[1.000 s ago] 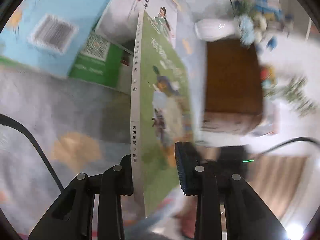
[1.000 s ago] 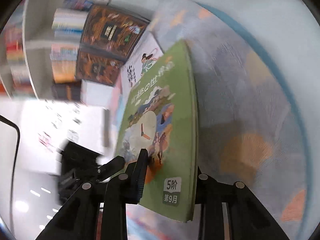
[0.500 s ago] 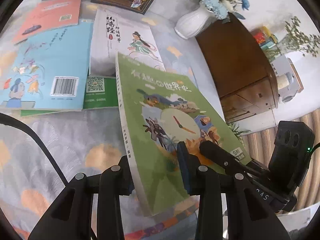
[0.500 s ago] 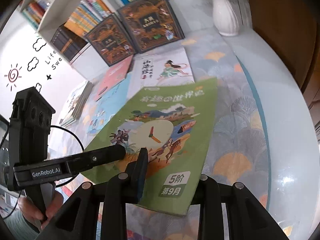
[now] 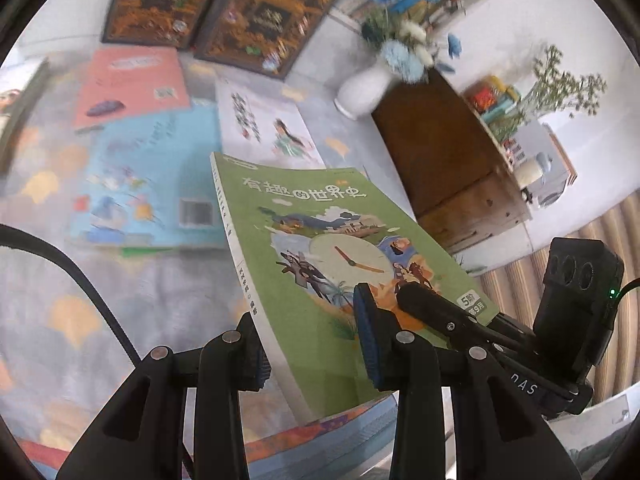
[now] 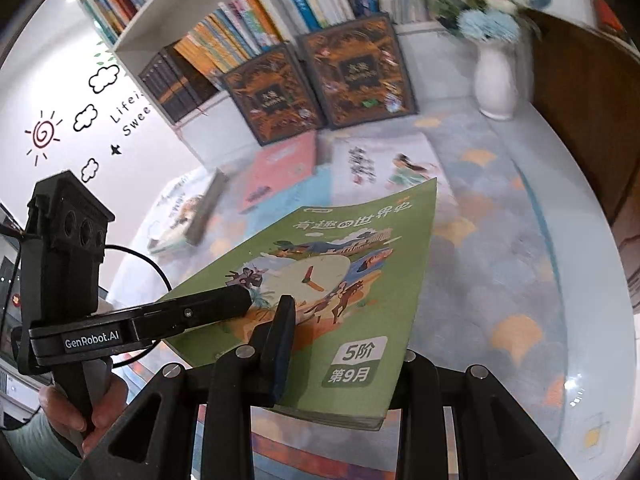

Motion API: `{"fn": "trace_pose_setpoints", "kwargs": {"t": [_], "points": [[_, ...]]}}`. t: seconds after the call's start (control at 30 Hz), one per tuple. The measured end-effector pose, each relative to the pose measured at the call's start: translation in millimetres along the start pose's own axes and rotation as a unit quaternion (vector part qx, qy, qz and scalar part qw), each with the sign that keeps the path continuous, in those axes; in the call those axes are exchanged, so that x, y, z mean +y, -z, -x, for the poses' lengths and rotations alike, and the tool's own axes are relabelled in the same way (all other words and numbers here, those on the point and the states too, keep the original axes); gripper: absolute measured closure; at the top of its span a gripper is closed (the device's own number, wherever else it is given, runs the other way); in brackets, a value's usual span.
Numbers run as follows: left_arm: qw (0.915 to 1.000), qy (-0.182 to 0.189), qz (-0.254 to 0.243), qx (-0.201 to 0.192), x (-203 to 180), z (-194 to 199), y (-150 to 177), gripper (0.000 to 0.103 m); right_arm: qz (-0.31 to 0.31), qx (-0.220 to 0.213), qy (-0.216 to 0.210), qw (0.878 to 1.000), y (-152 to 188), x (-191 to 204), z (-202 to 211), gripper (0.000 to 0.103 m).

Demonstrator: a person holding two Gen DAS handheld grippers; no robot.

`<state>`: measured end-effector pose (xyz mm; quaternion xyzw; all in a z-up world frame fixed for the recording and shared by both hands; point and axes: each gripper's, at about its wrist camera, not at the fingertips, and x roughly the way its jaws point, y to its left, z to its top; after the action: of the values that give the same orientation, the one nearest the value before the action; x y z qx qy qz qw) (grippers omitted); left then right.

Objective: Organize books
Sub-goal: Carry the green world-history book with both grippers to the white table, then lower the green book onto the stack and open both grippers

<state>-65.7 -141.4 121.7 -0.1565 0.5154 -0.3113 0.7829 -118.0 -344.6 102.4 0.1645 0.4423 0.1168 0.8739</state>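
Both grippers clamp the green book (image 5: 320,264) by its near edge: the left gripper (image 5: 312,344) at the spine corner, the right gripper (image 6: 344,354) at the opposite corner. It hangs tilted above the worktop (image 6: 500,248), its long axis pointing toward the bookshelf (image 6: 208,32).

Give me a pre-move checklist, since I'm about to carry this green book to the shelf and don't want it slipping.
1. Left tongs clamp green book at spine edge: ok.
2. Right tongs clamp its lower corner: ok.
3. Book lifted clear of the table: ok.
4. Cover flat, not bowed: not ok, slight curve.
5. Free slot on bookshelf: cannot tell.
6. White vase clear of the book: ok.
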Motion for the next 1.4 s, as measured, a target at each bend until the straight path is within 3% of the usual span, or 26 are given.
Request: {"fn": "trace_pose_setpoints", "kwargs": {"t": [0.33,0.5,0.73,1.07,1.4], "points": [[0.9950,-0.026,0.037,-0.089,95,104,-35,0.072,0.054,-0.017,-0.058,0.997,-45,128,-55,0.073],[0.9890,-0.043,0.058,-0.129,155,153,-51,0.072,0.087,-0.019,-0.085,0.992,-71,199,-97,0.073],[0.9811,-0.074,0.078,-0.161,241,191,-88,0.072,0.106,-0.009,-0.110,0.988,-105,275,-177,0.073],[0.9784,-0.082,0.111,-0.154,333,178,-130,0.072,0.096,0.028,-0.097,0.990,-133,315,-267,0.073],[0.9772,-0.085,0.117,-0.155,375,160,-152,0.072,0.065,0.039,-0.094,0.993,-152,316,-317,0.072]]}}
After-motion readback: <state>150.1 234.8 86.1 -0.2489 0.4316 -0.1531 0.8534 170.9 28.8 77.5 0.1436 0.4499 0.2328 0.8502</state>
